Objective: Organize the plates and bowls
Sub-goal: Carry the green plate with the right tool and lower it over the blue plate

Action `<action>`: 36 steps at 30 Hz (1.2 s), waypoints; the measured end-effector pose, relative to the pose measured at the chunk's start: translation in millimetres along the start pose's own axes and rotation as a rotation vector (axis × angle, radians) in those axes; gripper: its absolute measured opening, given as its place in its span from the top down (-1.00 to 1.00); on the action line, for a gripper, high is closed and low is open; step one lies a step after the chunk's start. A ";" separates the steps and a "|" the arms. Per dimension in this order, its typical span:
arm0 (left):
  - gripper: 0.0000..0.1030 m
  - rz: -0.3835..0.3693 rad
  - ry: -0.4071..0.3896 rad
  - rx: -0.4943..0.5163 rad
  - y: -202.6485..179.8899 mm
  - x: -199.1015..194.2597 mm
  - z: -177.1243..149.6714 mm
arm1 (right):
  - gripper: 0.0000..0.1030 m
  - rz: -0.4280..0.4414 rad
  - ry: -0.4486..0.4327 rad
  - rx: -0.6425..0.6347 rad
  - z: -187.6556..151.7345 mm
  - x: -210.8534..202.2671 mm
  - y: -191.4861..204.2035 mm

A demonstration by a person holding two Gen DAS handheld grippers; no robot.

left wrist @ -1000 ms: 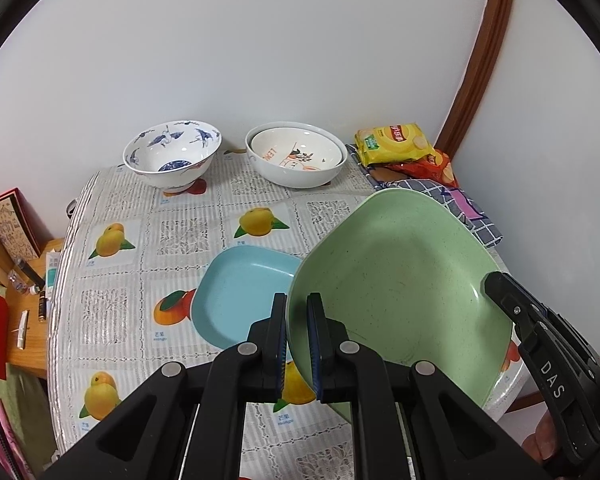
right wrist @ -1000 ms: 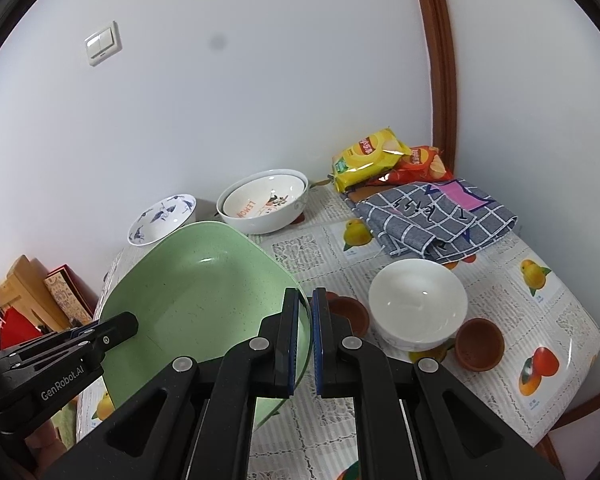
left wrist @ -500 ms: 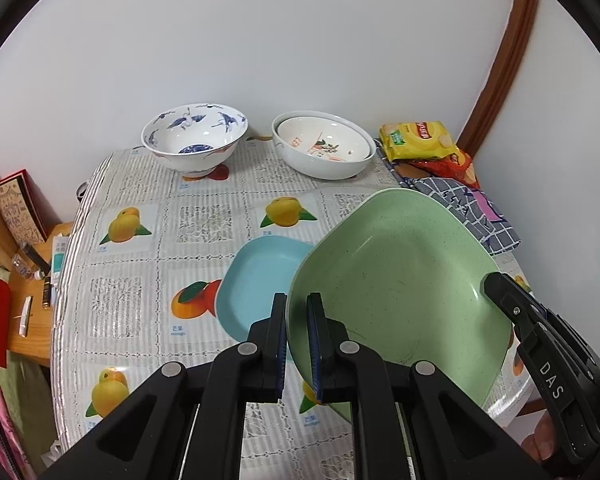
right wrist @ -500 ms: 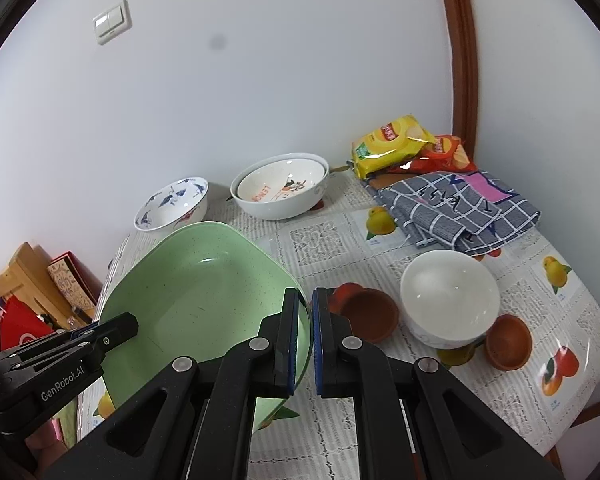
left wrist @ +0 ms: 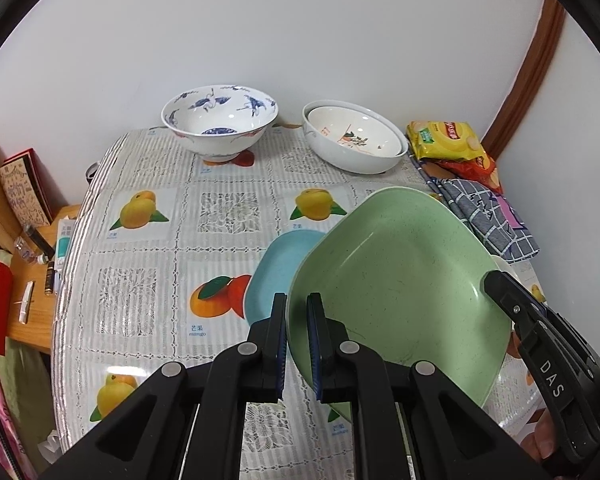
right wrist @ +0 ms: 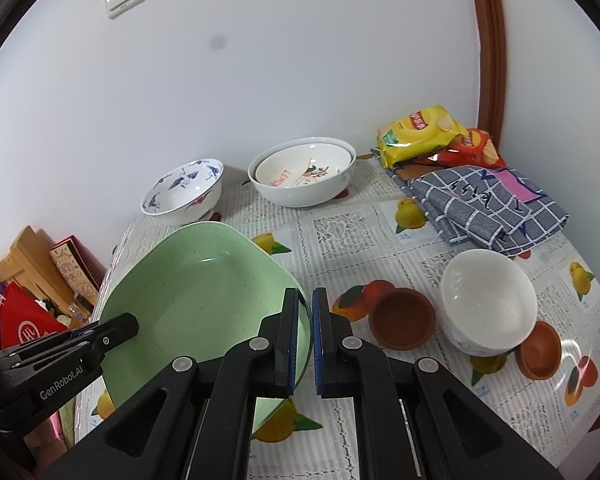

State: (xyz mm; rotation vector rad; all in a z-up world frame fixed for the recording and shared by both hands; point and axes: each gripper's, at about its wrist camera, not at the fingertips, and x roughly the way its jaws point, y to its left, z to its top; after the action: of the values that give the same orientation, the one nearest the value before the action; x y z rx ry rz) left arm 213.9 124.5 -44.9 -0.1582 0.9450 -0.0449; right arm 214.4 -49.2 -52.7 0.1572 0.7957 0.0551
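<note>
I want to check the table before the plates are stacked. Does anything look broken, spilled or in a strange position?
Nothing looks broken or spilled. The green plate is tilted in the air, gripped at opposite rims by the left tool and the right tool, above the blue plate. The bowls stand upright.

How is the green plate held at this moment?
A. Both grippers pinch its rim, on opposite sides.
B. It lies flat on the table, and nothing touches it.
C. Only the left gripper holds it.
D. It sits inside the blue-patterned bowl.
A: the left gripper and the right gripper each clamp an edge of the green plate, which is tilted above the table.
</note>
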 end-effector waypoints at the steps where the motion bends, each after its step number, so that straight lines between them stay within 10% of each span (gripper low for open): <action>1: 0.81 0.001 0.003 -0.003 1.5 2.1 -0.1 | 0.86 0.001 0.003 -0.002 -0.1 2.0 0.5; 36: 0.81 0.038 0.137 -0.075 36.7 96.9 2.3 | 0.84 0.049 0.142 -0.058 -2.5 117.1 9.4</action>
State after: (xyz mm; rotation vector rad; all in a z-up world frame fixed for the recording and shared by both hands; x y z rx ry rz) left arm 271.4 150.5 -127.0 -0.2086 1.0871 0.0156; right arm 294.6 -27.0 -135.7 0.1183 0.9312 0.1365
